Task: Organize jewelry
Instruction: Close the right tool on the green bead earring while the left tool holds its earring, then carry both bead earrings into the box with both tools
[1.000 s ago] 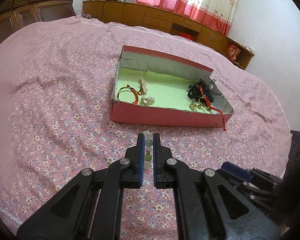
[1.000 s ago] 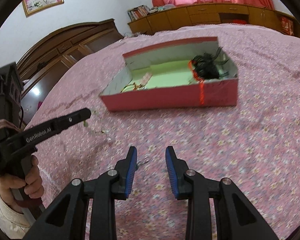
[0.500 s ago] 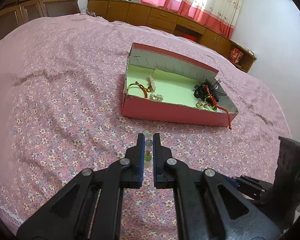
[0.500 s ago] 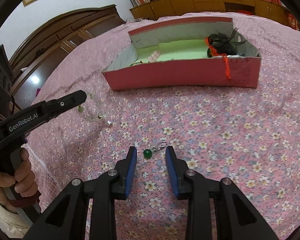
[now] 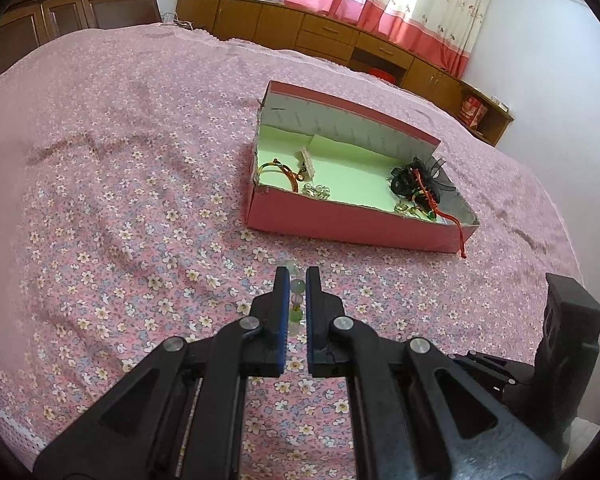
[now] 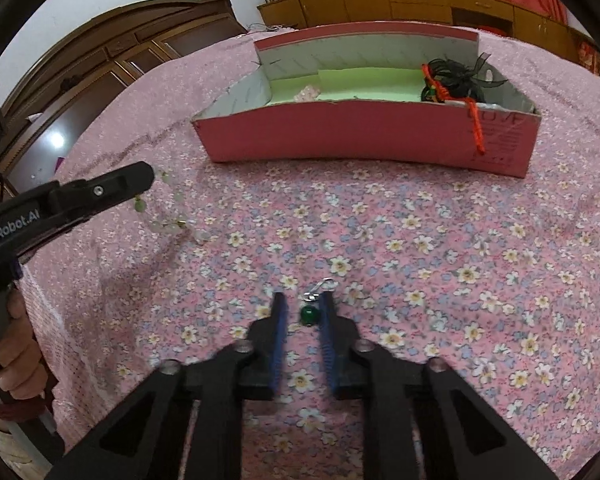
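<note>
A strand of pale beads (image 5: 296, 300) is held between the narrow left tongs (image 5: 297, 280), above the flowered bedspread (image 5: 120, 208). In the right wrist view the same strand (image 6: 168, 220) is seen trailing from the left tongs (image 6: 140, 176) down toward the bedspread at about 9 o'clock; whether its far end touches the fabric cannot be told.

The right tongs (image 6: 303, 304) are partly open and lowered around a green bead earring (image 6: 310, 312), which lies on the bedspread between the two blue pads. The pads are just beside the bead, but contact is not shown, so nothing is judged to be gripped yet.

The pink box (image 6: 364, 136) with the green lining stands at 12 o'clock from both tongs, well apart from the earring. A red cord (image 6: 476, 128) hangs over its front wall, and a black hair ornament (image 5: 420, 176), an orange bangle (image 5: 278, 170) and small metal pieces (image 5: 318, 190) are already seen inside.

The step in hand is judged to be the pick-up of the earring while the beads are kept lifted. Next, the right tongs would need to be closed squarely on the round bead, since it may roll or slip on the soft fabric. Both items would then have to be carried over the front wall and released on the lining.
</note>
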{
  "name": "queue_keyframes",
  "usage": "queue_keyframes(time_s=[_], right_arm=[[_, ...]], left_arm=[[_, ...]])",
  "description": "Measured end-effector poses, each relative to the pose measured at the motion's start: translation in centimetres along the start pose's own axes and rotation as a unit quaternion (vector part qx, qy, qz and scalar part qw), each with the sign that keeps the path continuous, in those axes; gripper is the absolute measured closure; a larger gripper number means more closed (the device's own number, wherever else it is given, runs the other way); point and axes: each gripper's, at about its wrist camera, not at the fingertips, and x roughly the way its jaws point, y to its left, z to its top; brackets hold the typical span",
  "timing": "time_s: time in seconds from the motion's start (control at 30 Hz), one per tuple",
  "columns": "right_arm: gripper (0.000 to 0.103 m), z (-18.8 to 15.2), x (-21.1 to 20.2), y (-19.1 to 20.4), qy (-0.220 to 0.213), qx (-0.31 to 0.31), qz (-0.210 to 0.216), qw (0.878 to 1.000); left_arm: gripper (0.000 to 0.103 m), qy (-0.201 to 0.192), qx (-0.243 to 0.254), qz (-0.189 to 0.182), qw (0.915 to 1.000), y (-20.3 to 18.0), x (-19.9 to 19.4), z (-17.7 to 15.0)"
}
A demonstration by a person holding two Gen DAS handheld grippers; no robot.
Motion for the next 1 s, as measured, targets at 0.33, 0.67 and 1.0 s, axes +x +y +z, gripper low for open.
queue_keyframes(time_s=[0.33,0.67,1.0], right_arm=[[0.092,0.2,-2.3,-1.1,-0.031,0.007,0.03,0.999],[0.092,1.9,-5.8,-1.1,-0.095,-0.011,0.037,0.995],[0.092,4.6,-7.4,-0.9,-0.145,-0.024,0.03,0.989]], left_arm=[[0.103,-0.01,0.013,-0.003,0.9999,-0.9,-0.5,0.6],[0.103,-0.031,0.032,-0.012,0.9989,-2.6,-1.3,1.8],[0.103,-0.055,0.052,-0.013,0.997,-4.0,-1.2,3.6]])
